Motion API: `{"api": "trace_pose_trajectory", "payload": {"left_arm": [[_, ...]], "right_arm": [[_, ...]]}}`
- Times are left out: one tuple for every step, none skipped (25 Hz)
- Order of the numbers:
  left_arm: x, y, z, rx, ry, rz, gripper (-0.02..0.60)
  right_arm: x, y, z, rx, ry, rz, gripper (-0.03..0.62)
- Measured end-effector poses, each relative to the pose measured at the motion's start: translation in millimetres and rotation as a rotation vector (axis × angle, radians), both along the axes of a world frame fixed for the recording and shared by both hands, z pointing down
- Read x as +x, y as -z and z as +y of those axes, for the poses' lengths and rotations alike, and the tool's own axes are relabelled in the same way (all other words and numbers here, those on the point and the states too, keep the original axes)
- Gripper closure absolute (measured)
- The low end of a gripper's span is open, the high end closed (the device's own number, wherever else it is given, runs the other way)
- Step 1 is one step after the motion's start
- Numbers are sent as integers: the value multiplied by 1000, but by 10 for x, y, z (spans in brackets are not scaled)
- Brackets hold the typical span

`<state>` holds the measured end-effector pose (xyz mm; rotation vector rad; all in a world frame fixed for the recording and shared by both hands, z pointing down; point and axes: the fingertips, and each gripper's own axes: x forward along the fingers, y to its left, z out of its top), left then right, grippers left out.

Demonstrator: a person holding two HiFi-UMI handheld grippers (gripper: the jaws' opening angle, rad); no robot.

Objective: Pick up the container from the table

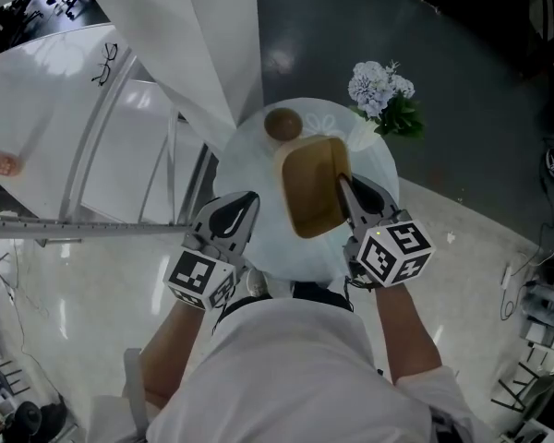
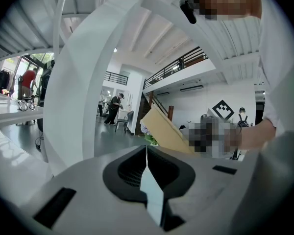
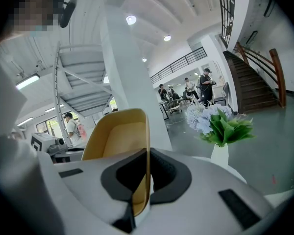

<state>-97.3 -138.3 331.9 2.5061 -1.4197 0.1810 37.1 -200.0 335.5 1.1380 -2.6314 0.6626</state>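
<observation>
The container (image 1: 314, 185) is a brown, square-ish tray with rounded corners, tilted above the round white table (image 1: 254, 169). My right gripper (image 1: 348, 195) is shut on its right rim. In the right gripper view the thin rim runs between the closed pads, and the container (image 3: 115, 141) rises up and to the left of my right gripper (image 3: 147, 177). My left gripper (image 1: 241, 213) hangs to the left of the container, shut and holding nothing. In the left gripper view, my left gripper (image 2: 146, 166) has its pads pressed together, and the tilted container (image 2: 164, 131) shows beyond them.
A brown round object (image 1: 283, 124) lies on the table's far side. A white vase of pale blue flowers (image 1: 381, 92) stands at the table's far right; the flowers (image 3: 220, 124) are close on the right in the right gripper view. White beams slant at left.
</observation>
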Motion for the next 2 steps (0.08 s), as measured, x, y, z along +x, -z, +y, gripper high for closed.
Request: {"api": "trace_pose_trajectory", "payload": {"left_arm": [[3, 1, 1, 1, 0, 0, 559], [6, 3, 3, 2, 1, 1, 559]], "right_arm": [[1, 0, 1, 0, 0, 0, 568], [3, 0, 2, 0, 0, 0, 568]]}}
